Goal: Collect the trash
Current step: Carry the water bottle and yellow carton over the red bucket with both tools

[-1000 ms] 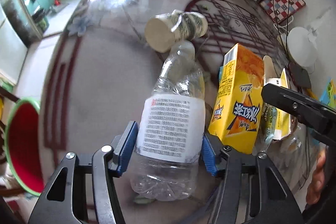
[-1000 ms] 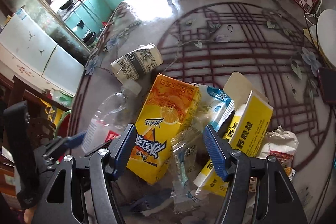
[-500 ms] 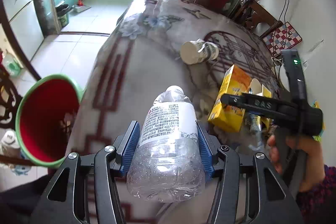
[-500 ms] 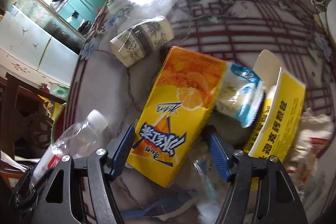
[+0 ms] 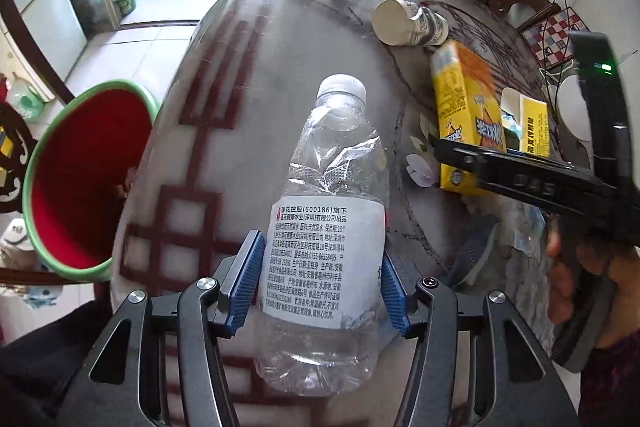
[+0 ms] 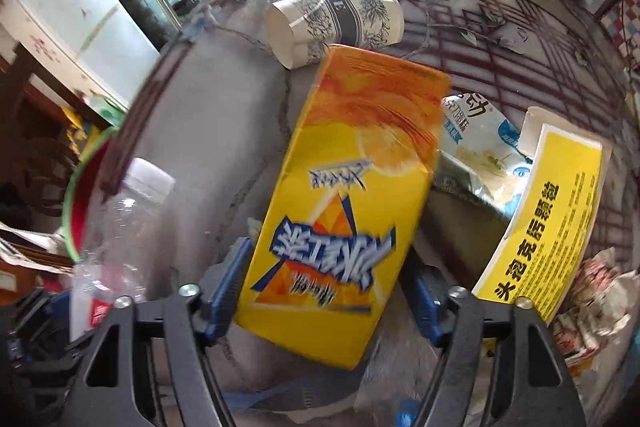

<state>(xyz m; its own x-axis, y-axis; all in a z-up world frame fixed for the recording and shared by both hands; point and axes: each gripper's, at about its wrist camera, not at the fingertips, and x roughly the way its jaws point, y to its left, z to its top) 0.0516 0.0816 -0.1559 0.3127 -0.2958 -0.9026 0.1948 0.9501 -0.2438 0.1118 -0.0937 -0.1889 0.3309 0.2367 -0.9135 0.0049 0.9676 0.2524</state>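
My left gripper (image 5: 318, 285) is clenched on the clear plastic bottle (image 5: 326, 227), blue pads pressed against the white label on both sides, cap pointing away from me along the line of the fingers, the crumpled base hanging below the pads. What the coming move turns on is where the red bin (image 5: 86, 179) lies from that bottle: its green-rimmed mouth sits off to the left and lower down, beside the edge of the table (image 5: 224, 79), while the bottle is over the tabletop near that edge. I judge the left hand is plainly the nearer one to the bin, so the bottle goes sideways to the left until it hangs over the red opening before I let go; with the long axis pointing forward, it should drop in base first. My right gripper (image 6: 326, 293) straddles the lower end of the yellow juice carton (image 6: 348, 195), whose long axis runs away from me, tilted slightly right. Its jaws have just been closing with the carton between them; the left pad looks against the carton's side, but the right pad is partly hidden behind it, so I cannot tell whether the grip has bitten. The paper cup (image 6: 334, 27), snack wrapper (image 6: 482, 151) and yellow box (image 6: 548, 215) lie on the table beyond.
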